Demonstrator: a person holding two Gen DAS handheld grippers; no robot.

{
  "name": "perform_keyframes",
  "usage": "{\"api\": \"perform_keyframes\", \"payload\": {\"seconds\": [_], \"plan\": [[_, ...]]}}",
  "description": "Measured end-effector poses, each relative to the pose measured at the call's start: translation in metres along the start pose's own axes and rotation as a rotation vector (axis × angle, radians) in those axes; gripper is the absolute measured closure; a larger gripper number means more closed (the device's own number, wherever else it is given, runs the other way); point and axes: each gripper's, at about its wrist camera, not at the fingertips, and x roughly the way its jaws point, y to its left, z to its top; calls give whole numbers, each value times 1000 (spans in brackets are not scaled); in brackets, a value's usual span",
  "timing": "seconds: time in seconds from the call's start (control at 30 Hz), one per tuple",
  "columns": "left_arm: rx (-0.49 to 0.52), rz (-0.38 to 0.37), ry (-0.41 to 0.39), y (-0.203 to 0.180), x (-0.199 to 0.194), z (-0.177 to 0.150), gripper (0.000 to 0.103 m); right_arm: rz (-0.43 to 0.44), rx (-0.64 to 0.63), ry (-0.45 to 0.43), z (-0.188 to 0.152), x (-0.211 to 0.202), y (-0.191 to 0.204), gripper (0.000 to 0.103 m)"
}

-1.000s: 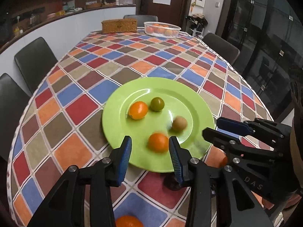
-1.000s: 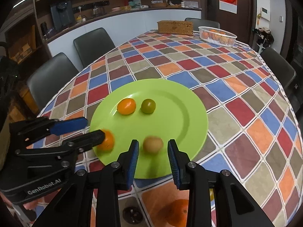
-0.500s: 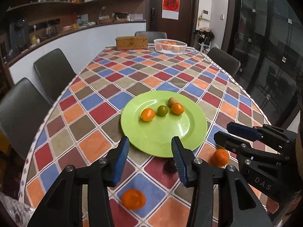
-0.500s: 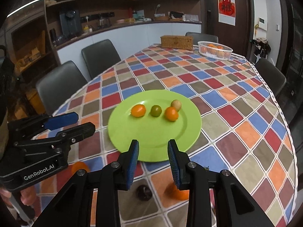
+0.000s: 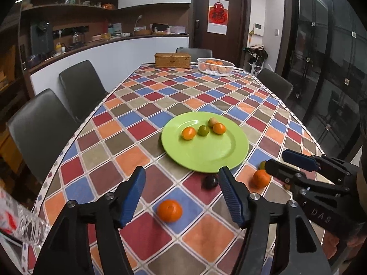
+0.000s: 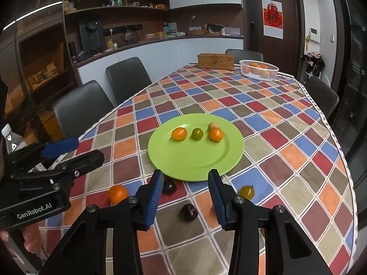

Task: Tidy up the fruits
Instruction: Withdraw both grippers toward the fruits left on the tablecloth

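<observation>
Your left gripper (image 5: 181, 193) hangs spread wide and empty above the tablecloth (image 5: 142, 160), on the near side of the green plate (image 5: 206, 158). Your right gripper (image 6: 183, 198) is likewise spread and empty, just short of the plate. On the plate sit four small fruits (image 6: 197, 133) in its far half. Off it, near its front rim, lie an orange (image 5: 169, 210), two dark plums (image 6: 189, 212) and a yellow-green tomato (image 6: 246, 191).

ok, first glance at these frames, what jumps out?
The lime-green plate mid-table on the checkered tablecloth, holding four small fruits in a loose row. Then the strays on the cloth just in front of it: a tangerine between the open left gripper fingers, and dark plums near the open right gripper.
</observation>
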Motion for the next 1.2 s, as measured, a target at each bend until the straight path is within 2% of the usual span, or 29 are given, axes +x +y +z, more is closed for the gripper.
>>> {"api": "perform_keyframes", "payload": {"seconds": [0.23,0.57,1.2], "plan": [[-15,29,38,8,-2,-22,31,9,15,12,-15,-3,5,58],[-34,37,118,16,15,-51,31,17,50,107,-43,18,3,58],[55,-7,168,19,61,-70,31,-13,27,214,-65,60,-1,58]]}}
